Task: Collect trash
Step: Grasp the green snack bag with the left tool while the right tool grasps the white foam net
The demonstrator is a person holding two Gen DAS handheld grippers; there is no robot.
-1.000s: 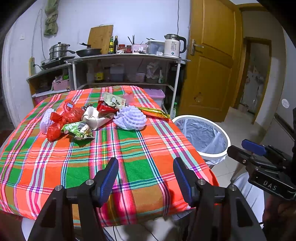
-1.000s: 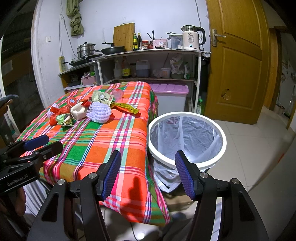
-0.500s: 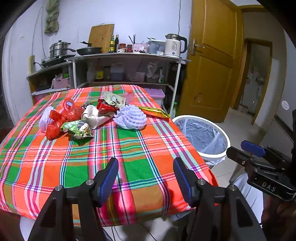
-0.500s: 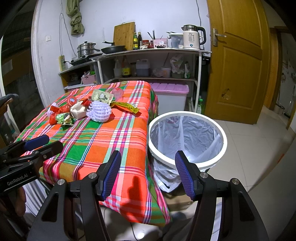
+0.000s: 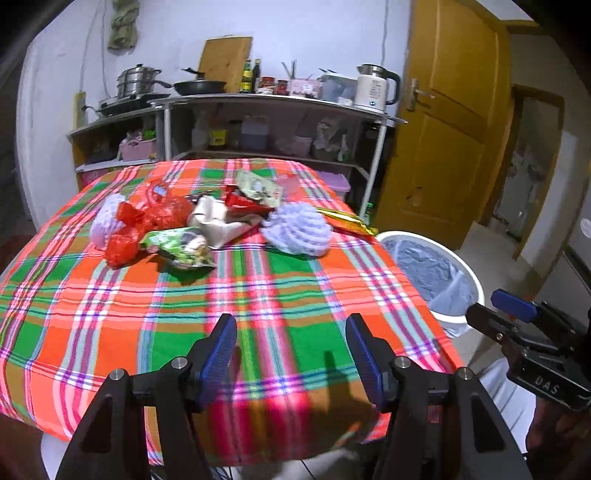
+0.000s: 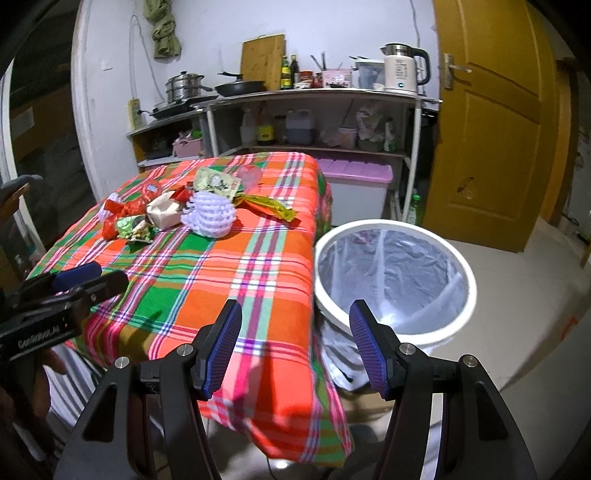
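One lined white bin (image 6: pixel 394 282) beside table (image 6: pixel 236 273)

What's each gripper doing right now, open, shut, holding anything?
Left gripper: open, holding nothing, above the tablecloth.
Right gripper: open, holding nothing, near the trash bin.

You face a white wall (image 5: pixel 314 33) across the top of the frame, with a green rag (image 5: pixel 123 24) hung at upper left. Below it stands a metal shelf (image 5: pixel 266 101) carrying a steamer pot (image 5: pixel 138 81), a pan (image 5: pixel 201 86), a cutting board (image 5: pixel 225 62) leaning on the wall, and a kettle (image 5: pixel 375 88). At upper right is a closed wooden door (image 5: pixel 443 122). Pale floor tiles (image 6: pixel 535 288) fill the lower right. The worktop (image 5: pixel 184 314) wears a plaid cloth.
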